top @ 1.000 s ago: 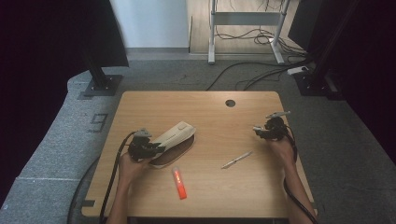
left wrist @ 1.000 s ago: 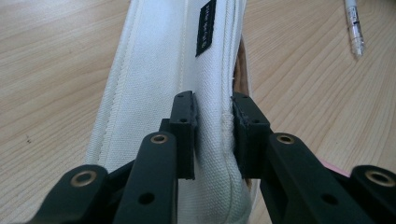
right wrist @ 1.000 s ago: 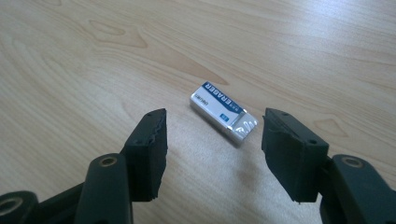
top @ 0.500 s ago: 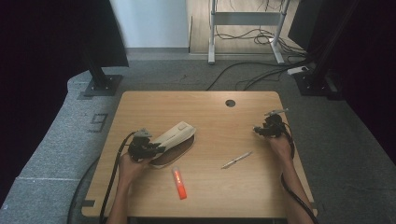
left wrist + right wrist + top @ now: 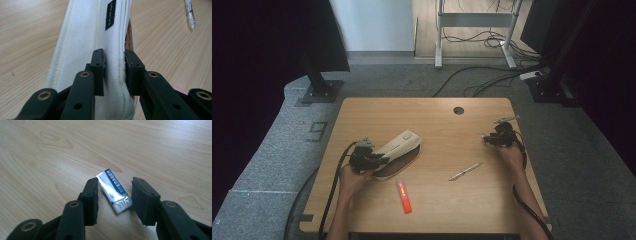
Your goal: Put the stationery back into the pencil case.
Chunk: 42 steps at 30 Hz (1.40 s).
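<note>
- Eraser (image 5: 114, 191) lies flat on the desk (image 5: 437, 125) near its right edge, between the jaws of my right hand-held gripper (image 5: 113, 201); in the high view that gripper (image 5: 498, 139) sits well apart from everything else.
- Those jaws have just been closing around the eraser, but I see a gap on each side, so the pads do not press it yet and I count the gripper as open.
- I judge the eraser light and slightly rubbery under a glossy printed sleeve; the sleeve may slip, so I want the pads square on its two long sides, near the middle.
- It lies at a slant to the jaws, so closing could twist it or push it along the wood; a small turn of the wrist first looks wise.
- My left hand-held gripper (image 5: 113, 72) is clamped on one end of the pouch (image 5: 92, 37), a white canvas case lying on the left half of the desk (image 5: 399, 147).
- The canvas looks soft and floppy; the pinch on its seamed end seems the firmest place to hold it.
- A pen (image 5: 465, 171) lies between the two grippers, and an orange marker (image 5: 404, 196) just in front of the pouch.
</note>
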{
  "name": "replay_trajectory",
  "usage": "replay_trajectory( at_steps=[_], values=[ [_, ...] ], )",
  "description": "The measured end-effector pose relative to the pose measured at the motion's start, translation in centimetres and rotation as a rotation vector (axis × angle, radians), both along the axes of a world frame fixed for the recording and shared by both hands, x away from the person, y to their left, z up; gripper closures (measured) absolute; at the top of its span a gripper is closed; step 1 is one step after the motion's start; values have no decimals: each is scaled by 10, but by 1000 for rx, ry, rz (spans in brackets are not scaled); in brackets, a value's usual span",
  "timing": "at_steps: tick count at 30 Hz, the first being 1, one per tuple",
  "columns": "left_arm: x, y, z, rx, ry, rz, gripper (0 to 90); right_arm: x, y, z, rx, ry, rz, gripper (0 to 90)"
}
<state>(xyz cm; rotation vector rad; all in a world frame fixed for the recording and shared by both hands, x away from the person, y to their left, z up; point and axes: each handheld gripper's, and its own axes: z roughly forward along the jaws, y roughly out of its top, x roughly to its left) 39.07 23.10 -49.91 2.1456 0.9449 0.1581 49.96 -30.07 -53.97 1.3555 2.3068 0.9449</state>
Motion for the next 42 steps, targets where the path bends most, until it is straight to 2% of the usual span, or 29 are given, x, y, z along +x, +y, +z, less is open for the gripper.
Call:
replay_trajectory(
  at_steps=[6,15,24,29,37,42],
  values=[
    [0,0,0,4,0,-3,720,-6,5,1,-49,-10,27,633],
    [0,-1,-1,8,0,-5,717,-8,12,3,-51,16,31,714],
    [0,0,-1,1,3,-3,717,-12,10,4,-26,39,6,720],
    [0,0,0,1,4,0,718,-17,7,9,-2,24,-4,721],
    [0,0,0,-1,2,1,719,-27,10,23,11,5,11,720],
    [1,2,0,-21,14,8,721,-35,14,28,16,-3,32,720]
  ],
)
